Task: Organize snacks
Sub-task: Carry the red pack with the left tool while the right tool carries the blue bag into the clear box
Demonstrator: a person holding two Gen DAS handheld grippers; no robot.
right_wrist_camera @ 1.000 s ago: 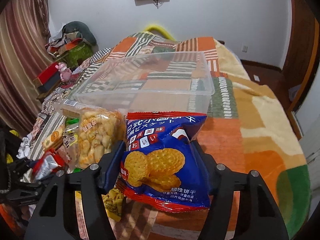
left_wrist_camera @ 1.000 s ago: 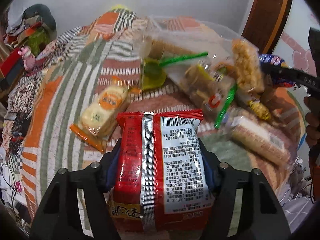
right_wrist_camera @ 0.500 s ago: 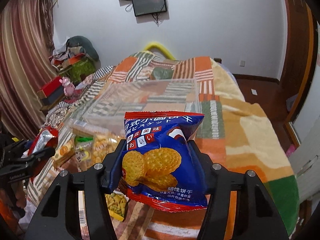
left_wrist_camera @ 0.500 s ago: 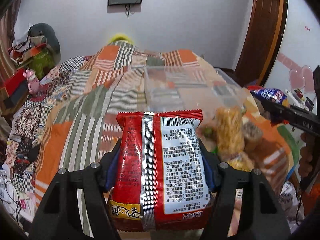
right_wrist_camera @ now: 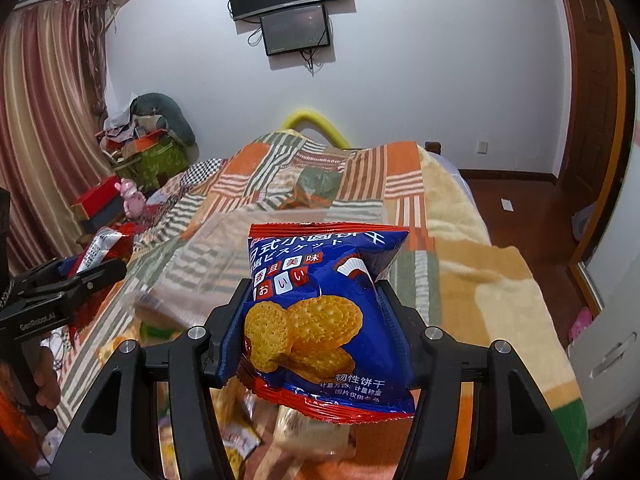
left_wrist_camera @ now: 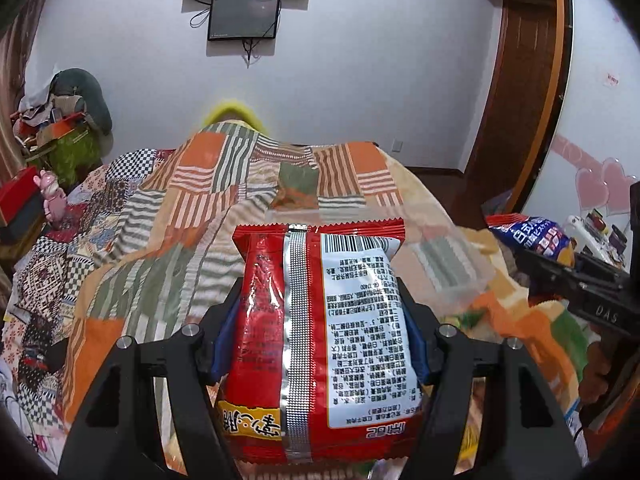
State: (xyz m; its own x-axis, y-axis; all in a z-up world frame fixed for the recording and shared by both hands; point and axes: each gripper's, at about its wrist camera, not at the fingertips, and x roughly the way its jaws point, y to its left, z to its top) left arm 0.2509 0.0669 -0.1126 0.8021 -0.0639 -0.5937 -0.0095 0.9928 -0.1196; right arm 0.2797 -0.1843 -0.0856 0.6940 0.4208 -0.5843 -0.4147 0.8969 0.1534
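A red snack packet (left_wrist_camera: 320, 332) (back side showing) stands upright between the left tongs; a blue biscuit packet (right_wrist_camera: 320, 316) between the right.

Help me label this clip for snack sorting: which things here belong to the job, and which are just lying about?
Job: red snack packet in left gripper; blue biscuit packet in right gripper; clear plastic box; loose snack bags.

Lying about: pink toy, wall screens, clothes pile.

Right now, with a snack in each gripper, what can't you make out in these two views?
- Clear plastic bin: blurred in both views; its contents cannot be told.
- Loose snacks on the bed: right view, blurred and hidden behind the blue biscuit packet.
- Red packet front: left view shows only its back.
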